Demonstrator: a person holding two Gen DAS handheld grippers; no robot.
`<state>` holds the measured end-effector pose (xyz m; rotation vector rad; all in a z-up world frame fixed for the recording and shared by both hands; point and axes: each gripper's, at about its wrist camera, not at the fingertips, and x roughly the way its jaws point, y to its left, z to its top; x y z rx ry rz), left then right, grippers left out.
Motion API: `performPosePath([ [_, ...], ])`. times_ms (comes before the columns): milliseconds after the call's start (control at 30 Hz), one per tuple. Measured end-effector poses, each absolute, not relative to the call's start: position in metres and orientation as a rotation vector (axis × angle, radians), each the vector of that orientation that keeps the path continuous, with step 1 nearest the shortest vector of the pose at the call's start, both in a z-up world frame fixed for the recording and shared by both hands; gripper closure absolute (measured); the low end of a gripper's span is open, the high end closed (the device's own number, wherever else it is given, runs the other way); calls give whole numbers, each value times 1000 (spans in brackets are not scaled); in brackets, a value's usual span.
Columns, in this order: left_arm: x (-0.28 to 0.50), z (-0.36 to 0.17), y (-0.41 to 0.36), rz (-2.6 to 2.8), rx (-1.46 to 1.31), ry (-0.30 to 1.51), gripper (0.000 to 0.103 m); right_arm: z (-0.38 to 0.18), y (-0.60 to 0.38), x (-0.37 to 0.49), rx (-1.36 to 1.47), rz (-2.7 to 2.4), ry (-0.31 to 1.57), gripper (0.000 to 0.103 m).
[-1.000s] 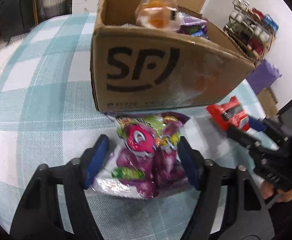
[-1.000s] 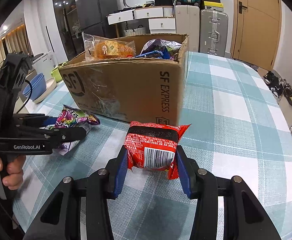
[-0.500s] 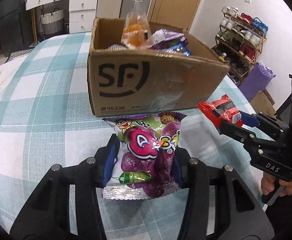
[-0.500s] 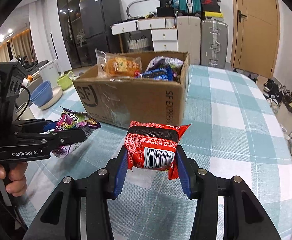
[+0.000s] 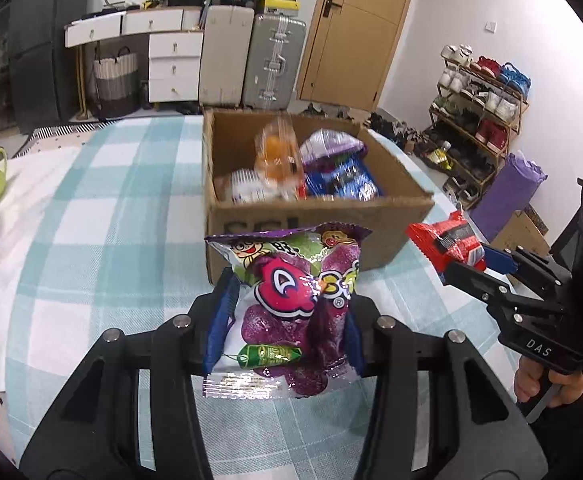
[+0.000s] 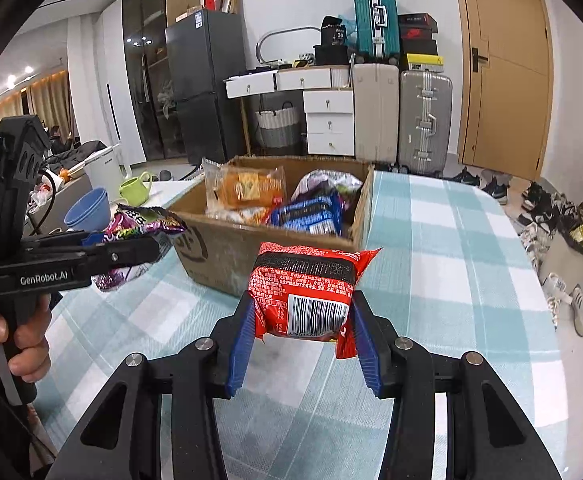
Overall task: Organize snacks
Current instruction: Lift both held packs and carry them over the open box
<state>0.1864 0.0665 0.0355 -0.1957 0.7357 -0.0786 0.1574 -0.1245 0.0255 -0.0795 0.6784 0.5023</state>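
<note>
Both snack packs have risen off the checked tablecloth (image 5: 91, 216) since a second ago and now hang level with the cardboard box (image 5: 395, 204) rim. On the left, the left gripper (image 5: 287, 312) pinches the purple candy bag (image 5: 291, 304) between its blue pads; on the right, the right gripper (image 6: 303, 320) clamps the red snack pack (image 6: 307, 292), both just short of the box's near wall, snacks piled inside

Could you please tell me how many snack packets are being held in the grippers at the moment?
2. The purple candy bag is clamped in the left gripper, and the red packet in the right gripper. More packets lie in the cardboard box.
</note>
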Motion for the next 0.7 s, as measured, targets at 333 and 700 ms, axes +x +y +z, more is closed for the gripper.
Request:
performPosePath([
  [333, 209, 67, 100, -23, -220, 686, 59, 41, -115, 175, -89, 508, 651, 57],
  [700, 243, 83, 118, 34, -235, 667, 59, 49, -105, 200, -91, 511, 650, 57],
])
